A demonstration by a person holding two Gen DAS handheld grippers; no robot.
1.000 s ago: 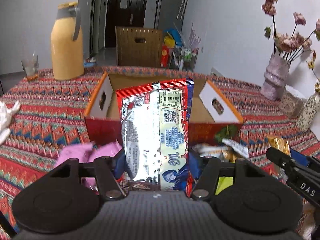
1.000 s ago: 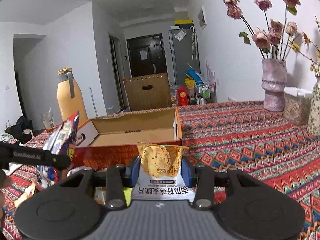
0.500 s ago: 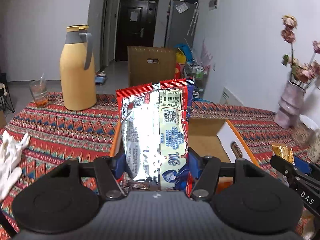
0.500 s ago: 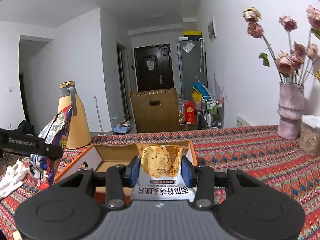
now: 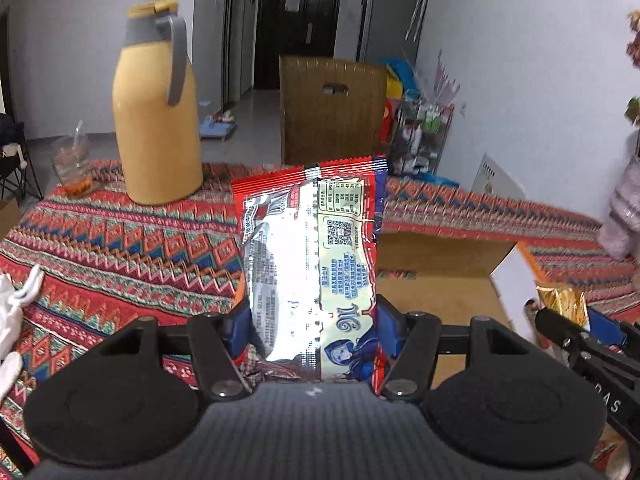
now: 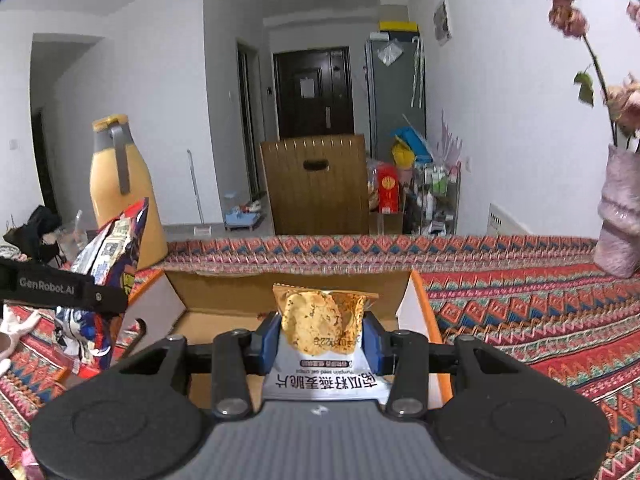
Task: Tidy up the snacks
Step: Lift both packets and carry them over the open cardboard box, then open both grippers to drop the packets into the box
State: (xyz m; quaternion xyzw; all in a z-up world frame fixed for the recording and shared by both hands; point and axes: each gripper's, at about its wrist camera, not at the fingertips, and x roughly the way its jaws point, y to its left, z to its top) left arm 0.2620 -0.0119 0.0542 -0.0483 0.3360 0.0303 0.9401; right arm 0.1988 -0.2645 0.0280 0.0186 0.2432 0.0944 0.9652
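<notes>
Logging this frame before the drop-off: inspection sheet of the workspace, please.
Surface: table under a red patterned cloth.
Job's things: open cardboard box ahead of both grippers; red and silver snack bag; small gold and white chip packet.
Clutter: yellow thermos jug, glass, white glove, pink vase of dried flowers.
Grippers: left gripper shut on the red and silver snack bag; right gripper shut on the small gold and white chip packet.
Cables: nothing seen.
Surroundings: brown chair, dark door, cluttered rack by the wall.
</notes>
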